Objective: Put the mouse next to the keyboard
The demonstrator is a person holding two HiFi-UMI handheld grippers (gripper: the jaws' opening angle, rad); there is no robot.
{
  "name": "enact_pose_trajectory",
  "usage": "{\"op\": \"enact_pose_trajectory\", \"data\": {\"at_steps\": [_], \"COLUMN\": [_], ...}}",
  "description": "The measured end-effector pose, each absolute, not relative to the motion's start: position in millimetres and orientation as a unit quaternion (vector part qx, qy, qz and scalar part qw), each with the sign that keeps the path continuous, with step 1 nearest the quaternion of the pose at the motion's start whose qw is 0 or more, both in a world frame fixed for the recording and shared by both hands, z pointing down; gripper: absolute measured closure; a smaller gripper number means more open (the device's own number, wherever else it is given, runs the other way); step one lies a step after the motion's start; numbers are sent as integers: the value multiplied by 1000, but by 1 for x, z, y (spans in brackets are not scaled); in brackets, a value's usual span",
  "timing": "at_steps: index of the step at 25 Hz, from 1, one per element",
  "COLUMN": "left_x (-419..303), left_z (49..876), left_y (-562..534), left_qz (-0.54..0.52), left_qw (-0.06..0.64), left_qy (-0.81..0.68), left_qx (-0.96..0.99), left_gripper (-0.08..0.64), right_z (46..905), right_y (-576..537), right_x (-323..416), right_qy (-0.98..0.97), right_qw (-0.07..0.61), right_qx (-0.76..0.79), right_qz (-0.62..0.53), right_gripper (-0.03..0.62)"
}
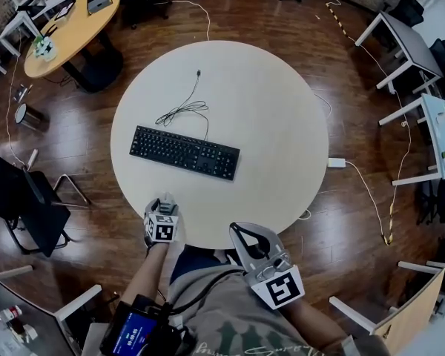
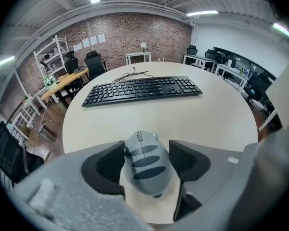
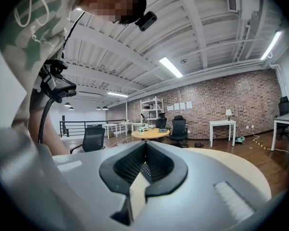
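Head view. The round table (image 1: 271,124) carries the keyboard (image 1: 184,152) left of centre, lying at a slant, with its cable (image 1: 184,110) looped toward the far edge. The left gripper (image 1: 164,203) sits at the near edge of the table, well short of the keyboard. What it grips does not show from here. The right gripper (image 1: 245,236) hangs off the near edge, over the person's lap, and plays no part.

Left gripper view. The two pads press on the flanks of the mouse (image 2: 147,163), a grey one with dark stripes and its wheel end pointing away toward the keyboard, so the grip is made. The mouse is over the near edge strip of the table. I cannot tell whether it rests on the top or is lifted just clear. There is bare table all the way to the keyboard's front edge.

Right gripper view. The jaws are closed on each other with nothing between them. The gripper points up and out across the room, and only the rim of the table shows beyond it.

Step in hand (judgement): the mouse is grasped and the carry has not got far; placing is not yet done.

Next move (judgement):
- Carry the mouse forward and somewhat right, to the bare table just beside the keyboard's right end.
- Keep it clear of the keys and away from the cable on the far side.
- Lower until it sits flat, then open the pads and draw back without dragging it.
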State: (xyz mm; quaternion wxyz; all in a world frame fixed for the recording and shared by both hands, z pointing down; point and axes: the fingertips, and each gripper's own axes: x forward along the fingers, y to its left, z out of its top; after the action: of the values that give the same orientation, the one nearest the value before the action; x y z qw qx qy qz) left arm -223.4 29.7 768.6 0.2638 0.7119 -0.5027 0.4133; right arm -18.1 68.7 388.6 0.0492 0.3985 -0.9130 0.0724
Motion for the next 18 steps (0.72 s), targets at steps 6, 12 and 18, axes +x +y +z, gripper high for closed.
{"op": "enact_pose_trajectory", "data": {"at_steps": [6, 12, 18], "left_x": [-184, -137, -71], "left_z": [767, 766, 768], "left_y": [53, 67, 84], "left_qz": [416, 409, 426], "left_qw": [269, 278, 263], "left_qy": [-501, -490, -440], "left_qx": [710, 718, 746], "left_gripper": [262, 262, 262], "right_z": [383, 387, 388], "right_y": [71, 69, 68], "right_x": [5, 38, 65], "right_qy": [-916, -915, -914], "right_qw": [42, 39, 32], "right_qx": [394, 396, 399], "right_qz": [64, 70, 70], "right_gripper": [591, 591, 591]}}
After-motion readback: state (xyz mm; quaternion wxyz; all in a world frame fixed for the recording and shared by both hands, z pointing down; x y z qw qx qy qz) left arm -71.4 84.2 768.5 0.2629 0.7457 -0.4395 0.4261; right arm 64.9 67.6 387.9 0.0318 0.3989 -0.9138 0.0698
